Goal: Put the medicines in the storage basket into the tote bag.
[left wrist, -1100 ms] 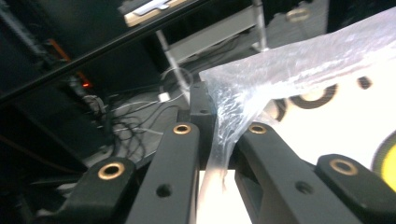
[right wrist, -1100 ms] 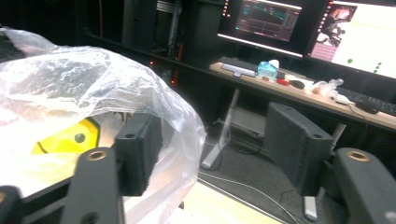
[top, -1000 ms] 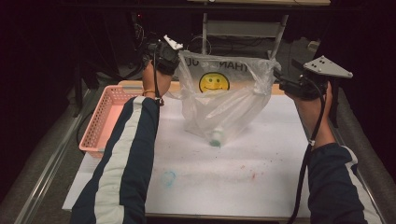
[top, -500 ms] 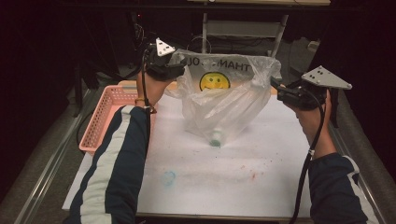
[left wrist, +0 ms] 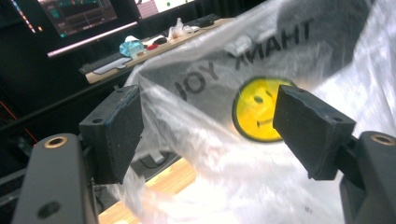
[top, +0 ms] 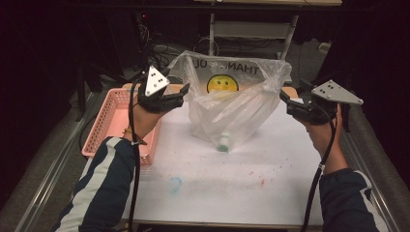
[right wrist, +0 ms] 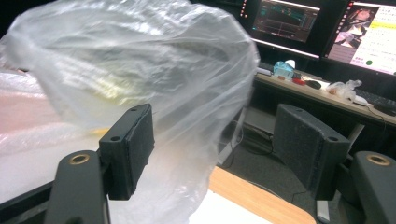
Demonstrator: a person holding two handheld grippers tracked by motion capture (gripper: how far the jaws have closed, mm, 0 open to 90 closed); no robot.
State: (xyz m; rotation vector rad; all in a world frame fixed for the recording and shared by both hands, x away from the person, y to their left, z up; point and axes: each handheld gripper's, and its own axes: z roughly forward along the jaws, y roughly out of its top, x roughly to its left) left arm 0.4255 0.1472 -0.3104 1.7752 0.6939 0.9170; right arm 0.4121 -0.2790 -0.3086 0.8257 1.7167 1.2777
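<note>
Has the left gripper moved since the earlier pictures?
Yes. The left gripper has moved from the plastic bag toward the pink basket, its jaws opening.

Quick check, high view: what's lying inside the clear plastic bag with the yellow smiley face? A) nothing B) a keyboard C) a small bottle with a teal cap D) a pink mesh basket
C: a small bottle with a teal cap shows through the bottom of the clear plastic bag, while the pink mesh basket sits outside, to its left.

I see the clear plastic bag [top: 232, 104] standing mid-table, a small bottle [top: 224, 143] inside it at the bottom. The pink plastic basket [top: 112, 124] lies left of the bag, on the white table sheet [top: 270, 183].
</note>
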